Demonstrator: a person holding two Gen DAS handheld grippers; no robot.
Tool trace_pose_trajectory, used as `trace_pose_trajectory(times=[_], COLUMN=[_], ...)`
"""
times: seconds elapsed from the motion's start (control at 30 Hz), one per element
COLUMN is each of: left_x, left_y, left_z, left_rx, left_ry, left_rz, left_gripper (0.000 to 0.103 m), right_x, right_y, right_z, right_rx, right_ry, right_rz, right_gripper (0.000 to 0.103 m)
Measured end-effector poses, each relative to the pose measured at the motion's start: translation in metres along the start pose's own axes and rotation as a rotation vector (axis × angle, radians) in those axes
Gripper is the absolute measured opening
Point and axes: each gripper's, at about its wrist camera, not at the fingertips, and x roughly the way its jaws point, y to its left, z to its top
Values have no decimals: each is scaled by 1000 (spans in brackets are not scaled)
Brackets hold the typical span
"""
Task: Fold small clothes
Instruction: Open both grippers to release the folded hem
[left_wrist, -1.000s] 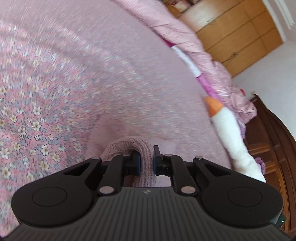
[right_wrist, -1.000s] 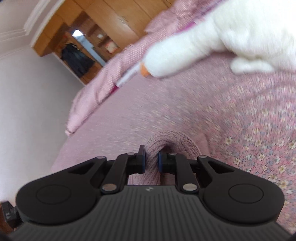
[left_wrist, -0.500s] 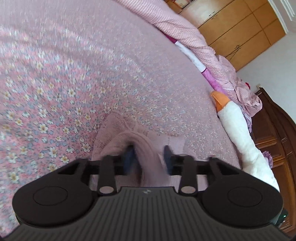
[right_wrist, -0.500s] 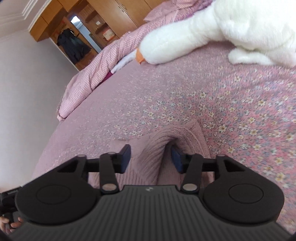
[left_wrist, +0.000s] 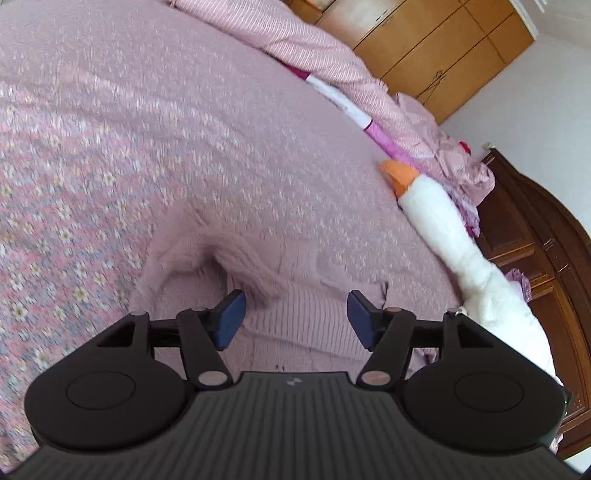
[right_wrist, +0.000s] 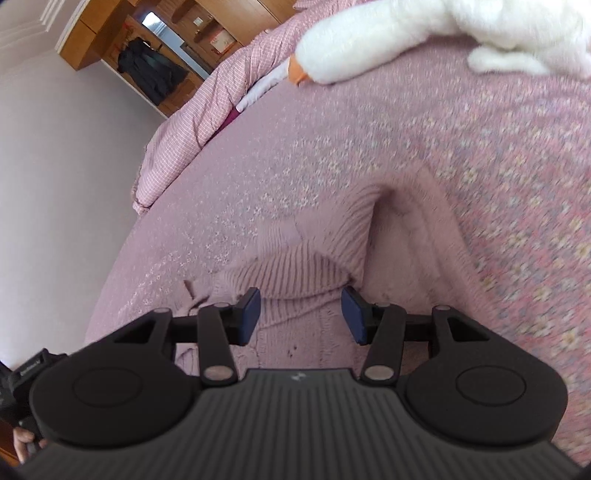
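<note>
A small pink knitted sweater (left_wrist: 295, 310) lies on the floral pink bedspread (left_wrist: 110, 147), with a folded ridge of knit rising ahead of the fingers. My left gripper (left_wrist: 293, 317) hangs just above it, open, blue pads wide apart and nothing between them. In the right wrist view the same sweater (right_wrist: 317, 266) shows its ribbed fold bulging up. My right gripper (right_wrist: 301, 314) is open over that fold, the knit lying loose under the gap. The near part of the sweater is hidden under both gripper bodies.
A white plush goose (left_wrist: 461, 243) with an orange beak lies along the bed's far side, also in the right wrist view as the goose (right_wrist: 406, 40). A pink checked duvet (right_wrist: 207, 122) is bunched at the bed's edge. Wooden wardrobes (left_wrist: 436, 48) stand behind.
Both grippers were shut on the sweater a second ago. Both have opened wide and let the knit drop onto the bed, and have drawn back slightly.
</note>
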Motion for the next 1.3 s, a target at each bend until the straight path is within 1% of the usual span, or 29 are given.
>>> trace_pose_trajectory(times=[0.1, 0.17, 0.2, 0.23, 0.27, 0.3, 0.33, 0.43, 0.57, 0.67, 0.73, 0.83, 0.97, 1.17, 1.3], left_x=[13, 22, 26, 29, 32, 36, 39, 48, 56, 54, 48, 37, 25, 9, 14], left_y=[3, 4, 5, 7, 7, 8, 9, 11, 15, 18, 16, 11, 0, -24, -34], left_z=[-5, -5, -5, -4, -3, -1, 1, 12, 29, 40, 47, 50, 45, 18, 2], left_rx=[-14, -15, -19, -24, -25, -25, -29, -44, -68, -89, -73, -5, 96, 309, 398], left_ry=[17, 15, 12, 11, 14, 17, 18, 3, -33, -53, -62, -64, -35, -9, 43], left_rz=[2, 1, 2, -6, -10, -6, 0, 6, 36, 43, 47, 67, 91, 134, 129], left_gripper=[68, 67, 61, 42, 31, 19, 17, 17, 17, 18, 18, 20, 24, 36, 36], right_x=[11, 18, 22, 25, 28, 31, 34, 46, 59, 58, 52, 39, 22, 11, 20], right_y=[5, 7, 9, 10, 11, 13, 14, 18, 22, 25, 27, 32, 35, 37, 48], right_z=[0, 3, 4, 5, 7, 9, 11, 21, 35, 43, 46, 44, 35, 16, 2], right_rx=[12, 20, 24, 23, 17, 11, 9, 17, 11, 5, -33, -131, -252, -422, -548], right_ry=[3, 6, 5, 5, 5, 3, 3, -5, -61, -91, -97, -96, -68, -8, 53], right_rz=[9, 9, 9, 11, 14, 25, 45, 65, 40, 36, 48, 39, -1, -51, -86], right_gripper=[51, 51, 51, 51, 51, 47, 45, 46, 47, 47, 47, 47, 47, 47, 46])
